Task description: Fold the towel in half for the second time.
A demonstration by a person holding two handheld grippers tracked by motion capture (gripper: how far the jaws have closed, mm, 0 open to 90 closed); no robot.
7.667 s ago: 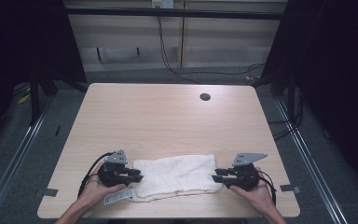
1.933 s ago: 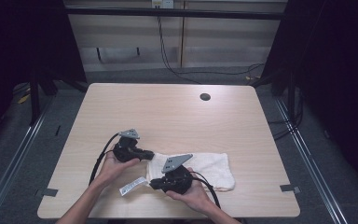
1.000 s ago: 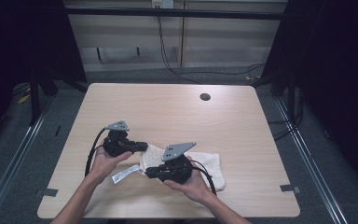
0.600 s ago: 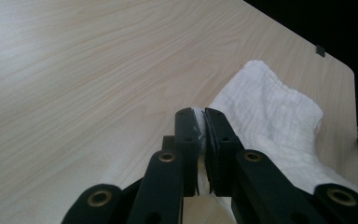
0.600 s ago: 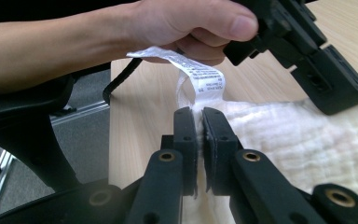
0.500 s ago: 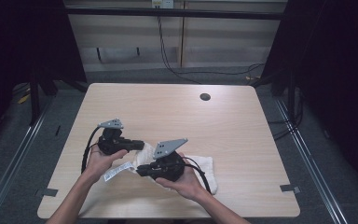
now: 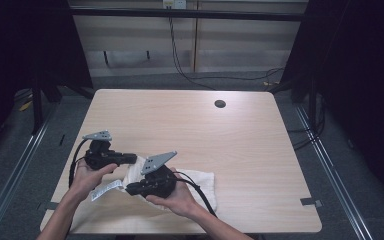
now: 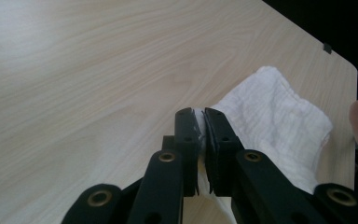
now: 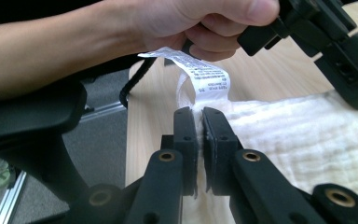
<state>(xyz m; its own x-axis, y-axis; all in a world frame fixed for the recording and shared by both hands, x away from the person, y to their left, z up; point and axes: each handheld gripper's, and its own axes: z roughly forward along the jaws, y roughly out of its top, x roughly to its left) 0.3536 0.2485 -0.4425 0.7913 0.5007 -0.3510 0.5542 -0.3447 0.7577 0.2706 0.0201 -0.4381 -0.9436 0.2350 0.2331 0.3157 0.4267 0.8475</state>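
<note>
Nearest the person's edge of the pale wooden table, the right gripper lies low over the near-left part of the top, its jaws pressed together on a pinch of the white, loosely woven cotton towel; in the right gripper view the cloth bunches up between the two black jaws, and a white printed care label curls up just past the jaw tips. Just beyond and to the left, the left gripper points right toward its partner, its jaws likewise clamped on a thin edge of the towel, which the left gripper view shows as a sliver of white between the pads with the rest of the cloth spreading off to the right. The relation that matters is this: both pinches sit close together at the towel's left end, while its bulk trails to the right along the table's near edge, so its long axis runs left to right and the free part lies right of both grippers, under the right forearm. The right gripper is the nearer to that loose bulk. Farther off, a small dark round hole marks the bare far part of the tabletop.
</note>
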